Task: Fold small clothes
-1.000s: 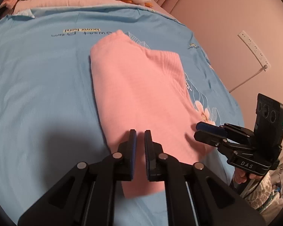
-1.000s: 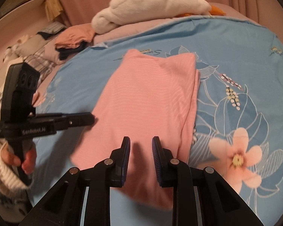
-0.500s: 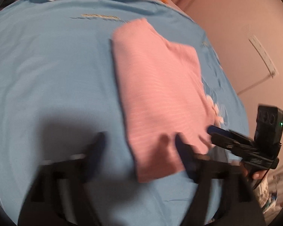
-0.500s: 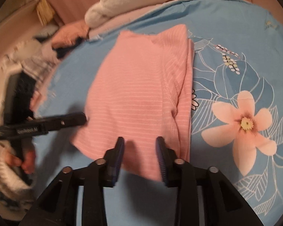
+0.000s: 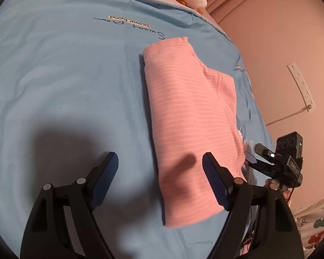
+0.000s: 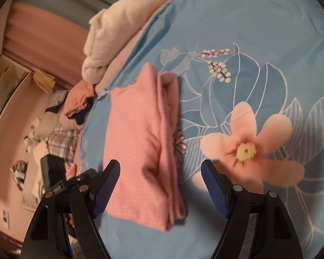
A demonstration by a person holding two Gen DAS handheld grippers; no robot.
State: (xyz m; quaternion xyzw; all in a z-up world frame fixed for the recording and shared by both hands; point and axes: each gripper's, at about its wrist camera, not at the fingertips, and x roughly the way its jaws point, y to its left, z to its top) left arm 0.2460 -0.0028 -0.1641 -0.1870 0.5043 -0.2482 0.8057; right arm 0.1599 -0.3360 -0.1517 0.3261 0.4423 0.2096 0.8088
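**Pink garment folded on bed, both grippers apart**

L wrist view, L to R: blue bedsheet [image 5: 64,75] fills most of frame, printed script near top centre. Dark shadow of gripper on sheet at lower left. Left gripper [image 5: 159,177] at bottom, jaws wide apart, nothing clamped; left finger over bare sheet, right finger over near end of pink garment [image 5: 190,116]. Garment lies flat, folded to long narrow strip w/ faint white stripes, running from near the gripper away toward the script. Right of it, right gripper [image 5: 251,158] comes in from the side, tip just beside garment's right edge; contact cannot tell. Pink wall behind, w/ white power strip [image 5: 300,86] and cord.

R wrist view, L to R: heap of mixed clothes [image 6: 60,116] at bed's left edge; white plush bundle [image 6: 118,28] above it. Left gripper body partly seen low left. Pink garment [image 6: 136,146] centre-left, stacked layers showing along its right edge. Right gripper [image 6: 161,178] jaws opening, near end of garment lying btwn them, pads not pressing it. Large pink flower print [image 6: 248,149] on sheet at right. View slightly blurred.
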